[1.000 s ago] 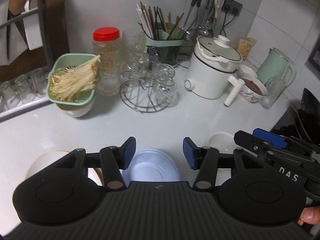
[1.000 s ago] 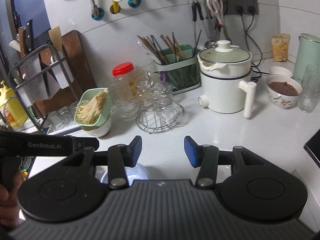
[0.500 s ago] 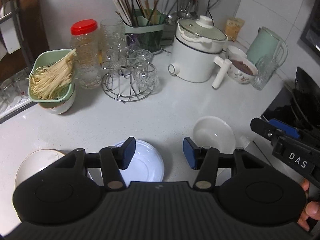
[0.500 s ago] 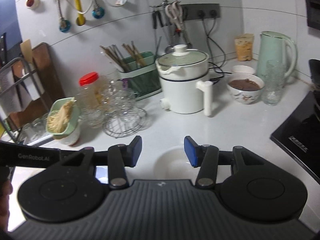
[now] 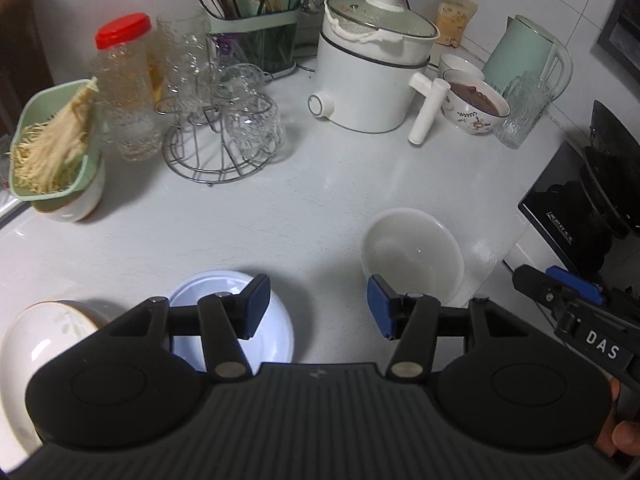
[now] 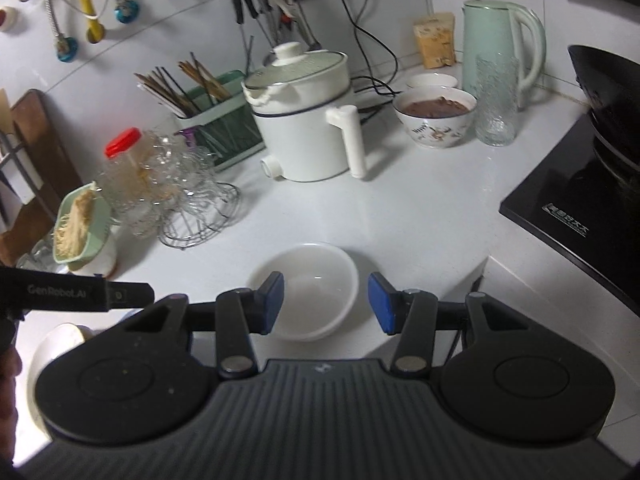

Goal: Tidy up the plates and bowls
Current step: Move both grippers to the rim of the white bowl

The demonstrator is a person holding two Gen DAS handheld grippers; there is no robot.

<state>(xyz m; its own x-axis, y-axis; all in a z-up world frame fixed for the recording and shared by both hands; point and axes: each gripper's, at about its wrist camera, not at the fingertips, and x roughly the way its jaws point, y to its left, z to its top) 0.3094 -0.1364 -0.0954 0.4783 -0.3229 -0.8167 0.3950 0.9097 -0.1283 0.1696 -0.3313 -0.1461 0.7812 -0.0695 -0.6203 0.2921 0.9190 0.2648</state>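
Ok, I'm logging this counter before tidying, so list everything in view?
white bowl: 1, white, empty, counter front
blue plate: 1, pale blue, front left
patterned bowl: 1, white, far left front
electric pot: 1, white, back centre
food bowl: 1, floral, brown contents, right of pot
kettle: 1, mint, back right
jar: 1, red lid, back left
glass rack: 1, wire, clear glasses
left gripper: open
right gripper: open, over white bowl

left gripper (image 5: 319,309) black | blue pads (image 5: 379,304) | right gripper (image 6: 326,303) "DAS" label
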